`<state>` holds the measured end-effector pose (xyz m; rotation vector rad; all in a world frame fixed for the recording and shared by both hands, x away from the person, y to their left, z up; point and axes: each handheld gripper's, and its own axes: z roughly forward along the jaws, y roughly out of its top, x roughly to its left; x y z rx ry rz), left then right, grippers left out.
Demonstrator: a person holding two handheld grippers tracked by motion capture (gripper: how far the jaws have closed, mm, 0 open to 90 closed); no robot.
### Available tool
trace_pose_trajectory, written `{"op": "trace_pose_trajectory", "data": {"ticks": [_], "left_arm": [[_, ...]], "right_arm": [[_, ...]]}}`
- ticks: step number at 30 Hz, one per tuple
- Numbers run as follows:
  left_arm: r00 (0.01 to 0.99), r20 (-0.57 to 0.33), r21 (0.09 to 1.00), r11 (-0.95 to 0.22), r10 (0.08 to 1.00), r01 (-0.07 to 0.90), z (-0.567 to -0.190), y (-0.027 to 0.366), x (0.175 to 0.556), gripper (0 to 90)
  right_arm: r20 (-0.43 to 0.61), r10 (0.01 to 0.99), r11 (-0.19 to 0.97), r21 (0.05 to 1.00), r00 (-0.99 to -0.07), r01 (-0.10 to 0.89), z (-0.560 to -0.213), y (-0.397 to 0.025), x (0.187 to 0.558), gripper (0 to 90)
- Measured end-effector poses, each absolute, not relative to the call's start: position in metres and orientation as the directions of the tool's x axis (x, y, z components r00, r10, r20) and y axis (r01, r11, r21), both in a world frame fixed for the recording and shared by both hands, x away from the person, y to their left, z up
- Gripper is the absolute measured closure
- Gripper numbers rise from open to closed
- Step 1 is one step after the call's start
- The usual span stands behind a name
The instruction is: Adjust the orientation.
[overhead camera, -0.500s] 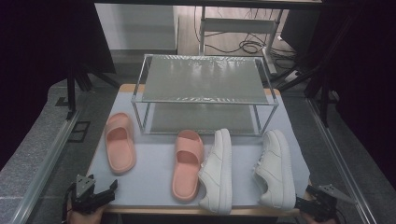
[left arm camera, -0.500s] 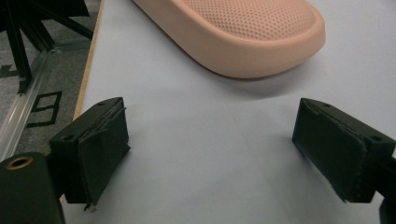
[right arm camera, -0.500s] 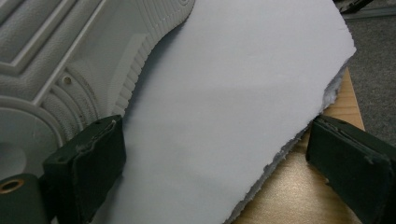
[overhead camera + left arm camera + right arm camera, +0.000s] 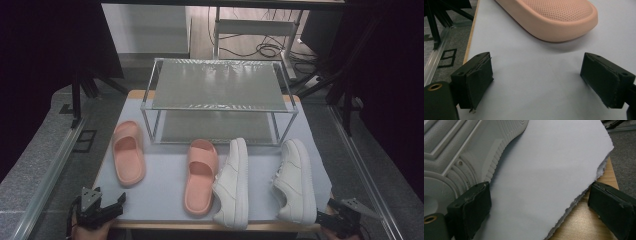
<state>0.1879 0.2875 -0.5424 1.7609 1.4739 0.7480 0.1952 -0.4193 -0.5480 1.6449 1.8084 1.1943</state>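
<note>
Slippers [image 4: 129,159]: 2 pink | sneakers [image 4: 233,182]: 2 white | left hand-held gripper [image 4: 111,207]: spread | right hand-held gripper [image 4: 334,218]: spread

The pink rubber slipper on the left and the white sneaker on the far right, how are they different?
The pink rubber slipper on the left is open at toe and heel; the white sneaker on the far right is closed, with laces. The slipper lies flat, sole down; the sneaker is tipped on its side, its grooved sole facing the right gripper. The slipper is shorter. Both lie on the pale mat, untouched.
</note>
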Motion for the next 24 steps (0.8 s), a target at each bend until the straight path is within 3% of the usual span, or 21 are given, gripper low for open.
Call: {"op": "trace_pose_trajectory", "data": {"ticks": [15, 24], "left_arm": [[0.184, -0.009, 0.811, -0.101, 0.983, 0.576, -0.5416, 0.2874, 0.1882, 11.0], [0.227, 0.003, 0.791, -0.141, 0.974, 0.595, -0.5351, 0.2812, 0.1890, 17.7]], "right_arm": [[0.232, 0.948, -0.065, 0.811, -0.217, 0.582, -0.5489, -0.4197, 0.1948, 4.4], [0.233, 0.948, -0.067, 0.814, -0.217, 0.577, -0.5494, -0.4195, 0.1948, 4.4]]}}
